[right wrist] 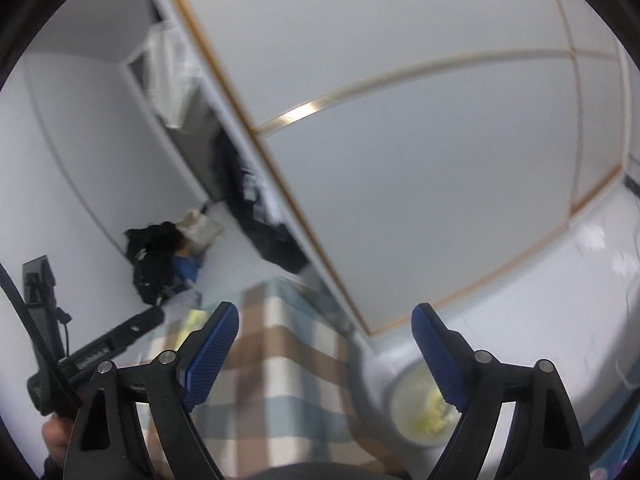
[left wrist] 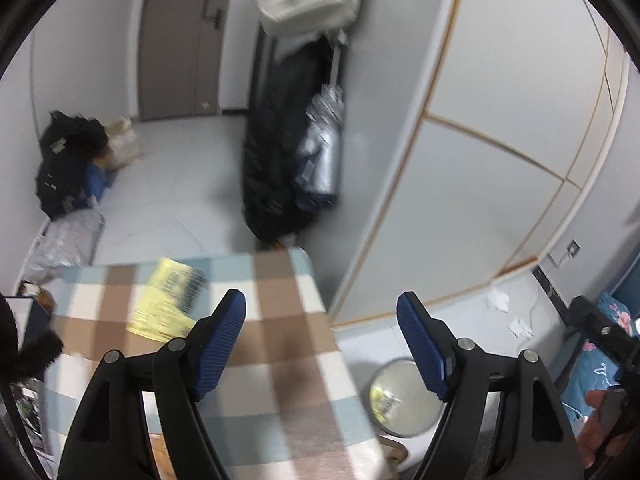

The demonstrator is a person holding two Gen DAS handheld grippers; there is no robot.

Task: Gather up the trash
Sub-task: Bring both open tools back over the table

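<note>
Your left gripper (left wrist: 322, 312) gapes wide, holding nothing, above the checked cloth (left wrist: 280, 344) at frame bottom. The yellow wrapper (left wrist: 168, 300) lies on that cloth, left of the left fingertip. Your right gripper (right wrist: 326, 326) is likewise spread and empty; the round bin (right wrist: 420, 416) sits lower right.

A wrapper (left wrist: 168, 300) is being carried on the tabletop (left wrist: 280, 360), toward its left side, and a bin (left wrist: 404, 398) is being kept on the floor just right of the tabletop, with scraps lying inside it. Beyond the tabletop's far edge a suitcase (left wrist: 276, 152) is being stood against the wall beside the wardrobe (left wrist: 500, 120), while a heap of bags (left wrist: 72, 164) is being left on the floor at the far left. Two paper scraps (left wrist: 508, 312) are being left on the floor right of the bin, before the wardrobe.
</note>
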